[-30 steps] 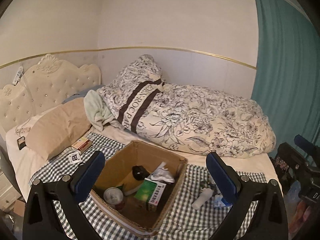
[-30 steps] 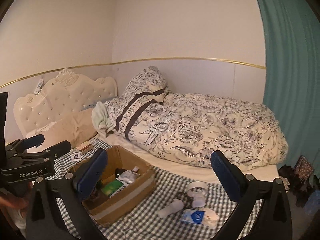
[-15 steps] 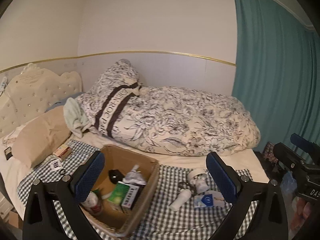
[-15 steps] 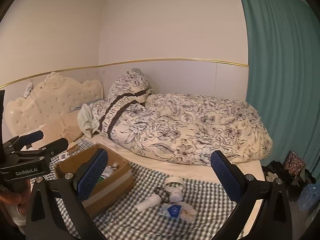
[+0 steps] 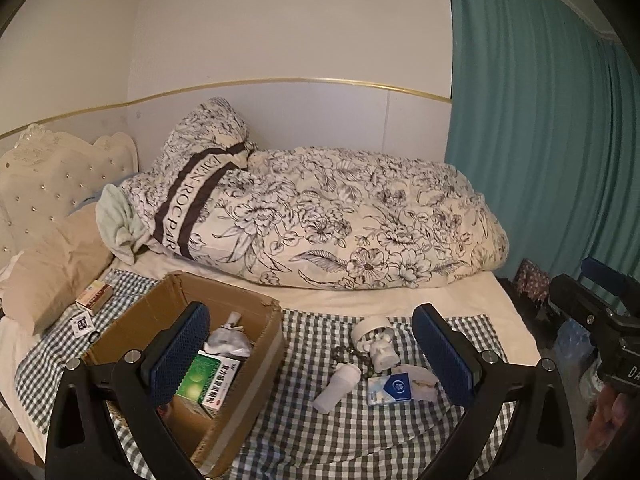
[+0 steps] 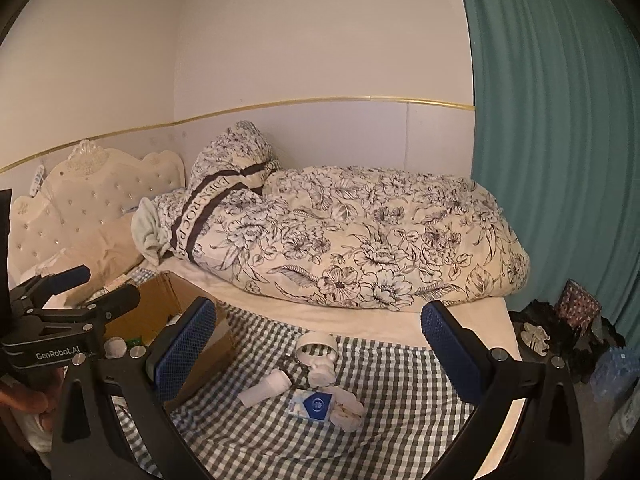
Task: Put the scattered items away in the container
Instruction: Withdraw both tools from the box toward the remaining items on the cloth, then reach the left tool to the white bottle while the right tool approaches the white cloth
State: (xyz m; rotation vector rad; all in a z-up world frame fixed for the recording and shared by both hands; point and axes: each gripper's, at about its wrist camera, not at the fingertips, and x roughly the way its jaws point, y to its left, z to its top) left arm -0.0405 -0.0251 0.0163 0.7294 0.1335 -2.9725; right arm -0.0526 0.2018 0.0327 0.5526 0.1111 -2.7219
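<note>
1. A cardboard box (image 5: 224, 392) is seen on the checked cloth (image 5: 320, 432) spread over the bed (image 5: 400, 300); in the left wrist view it sits at about 8 o'clock.
2. Inside the box a green medicine carton (image 5: 204, 384) and a crumpled white wrapper (image 5: 226, 344) are seen; other contents are hidden by the finger.
3. The left gripper (image 5: 312, 360) is held released, blue pads wide apart, nothing between them; it hangs above the cloth between the box and the loose pile.
4. The right gripper (image 6: 320, 348) is likewise spread wide and empty, held over the loose pile.
5. Loose items are grouped on the cloth just right of the box: a white bottle (image 6: 266, 388) lying on its side, a tape roll (image 6: 318, 346) standing on edge, a small white figurine-like piece (image 6: 322, 372) touching the roll, a blue-white packet (image 6: 312, 404) and a white crumpled thing (image 6: 348, 412) touching the packet.
6. A dark metal item near the bottle is too small to identify.
7. A red-white small box (image 5: 94, 298) and a QR tag (image 5: 82, 324) are seen at 9 o'clock in the left view, outside the cardboard box.
8. A floral duvet (image 5: 320, 220) is rolled up at 12 o'clock, a teal curtain (image 5: 540, 140) at 2 o'clock.
9. The left gripper body is seen at 9 o'clock in the right view, with part of a hand (image 6: 24, 400) under it.
</note>
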